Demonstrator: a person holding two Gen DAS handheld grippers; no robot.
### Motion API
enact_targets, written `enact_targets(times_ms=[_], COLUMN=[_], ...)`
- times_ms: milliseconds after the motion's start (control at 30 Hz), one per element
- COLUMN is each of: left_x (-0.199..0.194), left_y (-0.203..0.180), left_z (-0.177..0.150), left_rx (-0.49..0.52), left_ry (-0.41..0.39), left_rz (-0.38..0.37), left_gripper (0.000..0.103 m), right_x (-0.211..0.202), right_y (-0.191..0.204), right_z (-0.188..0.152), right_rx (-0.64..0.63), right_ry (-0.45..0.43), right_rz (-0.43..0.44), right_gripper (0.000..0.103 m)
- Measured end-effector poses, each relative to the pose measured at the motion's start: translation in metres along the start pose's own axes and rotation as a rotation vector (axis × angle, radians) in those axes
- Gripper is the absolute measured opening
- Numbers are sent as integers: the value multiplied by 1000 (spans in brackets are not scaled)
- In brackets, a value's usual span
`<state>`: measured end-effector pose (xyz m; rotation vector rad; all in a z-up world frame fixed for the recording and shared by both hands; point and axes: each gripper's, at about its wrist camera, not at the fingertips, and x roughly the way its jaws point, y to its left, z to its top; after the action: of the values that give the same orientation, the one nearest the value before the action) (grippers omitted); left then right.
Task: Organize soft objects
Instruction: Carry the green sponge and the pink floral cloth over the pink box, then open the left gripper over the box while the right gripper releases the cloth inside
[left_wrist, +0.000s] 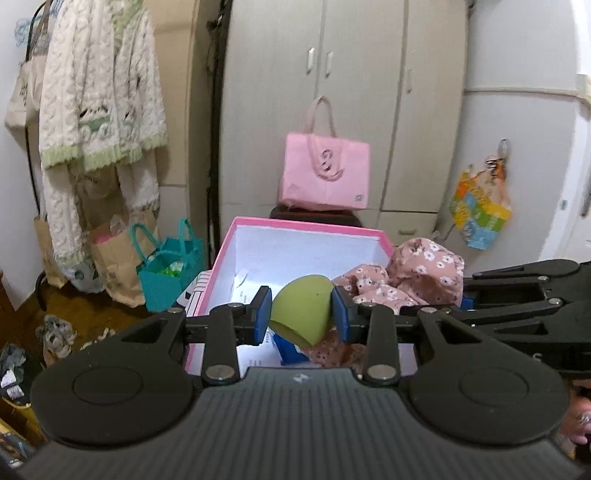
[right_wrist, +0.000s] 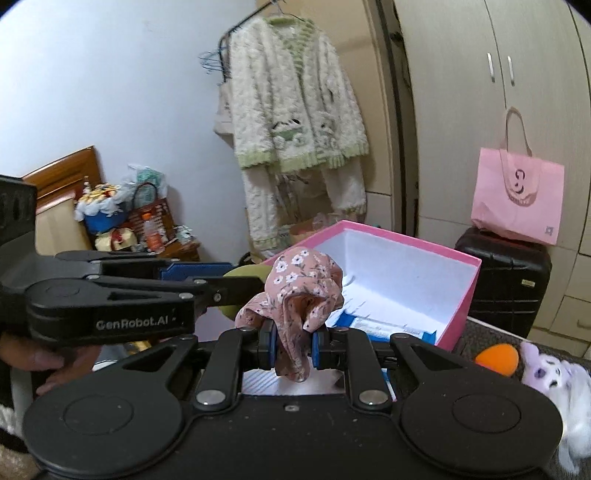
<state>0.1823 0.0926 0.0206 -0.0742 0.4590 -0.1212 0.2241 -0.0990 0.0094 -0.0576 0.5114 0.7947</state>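
My left gripper (left_wrist: 301, 314) is shut on a green egg-shaped sponge (left_wrist: 301, 310), held over the open pink box (left_wrist: 306, 223) with white inside walls. My right gripper (right_wrist: 291, 345) is shut on a bunched pink floral cloth (right_wrist: 299, 291), held just in front of the same pink box (right_wrist: 458, 291). The floral cloth (left_wrist: 410, 273) shows to the right of the sponge in the left wrist view. In the right wrist view the left gripper (right_wrist: 243, 275) reaches in from the left, and the sponge (right_wrist: 245, 271) peeks out behind it. Blue and white items lie on the box floor.
An orange sponge (right_wrist: 496, 358) and a purple-white plush toy (right_wrist: 557, 380) lie at the right. A pink bag (right_wrist: 517, 195) stands on a black suitcase (right_wrist: 502, 280) by the wardrobe. A fluffy cardigan (right_wrist: 295, 103) hangs behind; paper bags and a teal bag (left_wrist: 170, 273) sit on the floor.
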Motion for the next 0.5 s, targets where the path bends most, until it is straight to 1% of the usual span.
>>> enact_targets(times_ms=[100,167,233,300,333,367,400,433,467,500], left_x=[23,36,49,59,63,68,71,72,72,71], left_y=[0,0,3,8,9,11,12,12,12,12], left_z=[6,10,16,20,21,23,24,24,24,25], left_rx=[12,20,-4,-31,-41,-58,-64,-53,-45,-48], left_ry=[45,85,131,149,147,143,141,138,131,126], left_rz=[17,-3,-11,-11,6,32,56,76,88,88], left_gripper=[34,33,34,35,35,37,40,43,46,53], right_x=[23,36,48,59,64,69,74,79,84,87], right_y=[-18,-27,-35,-43,-48,-52,-55,-59,-63,-66], right_z=[9,13,17,22,24,25,26,27,27,27], right_rx=[21,23,29,39,52,56,61,70,79,86], right_ry=[27,47,61,70,75,85,99,111,121,128], right_rz=[-6,2,-13,-11,-5,6,11,-2,-20,-36], right_gripper=[21,21,21,21,21,25,26,33,42,46])
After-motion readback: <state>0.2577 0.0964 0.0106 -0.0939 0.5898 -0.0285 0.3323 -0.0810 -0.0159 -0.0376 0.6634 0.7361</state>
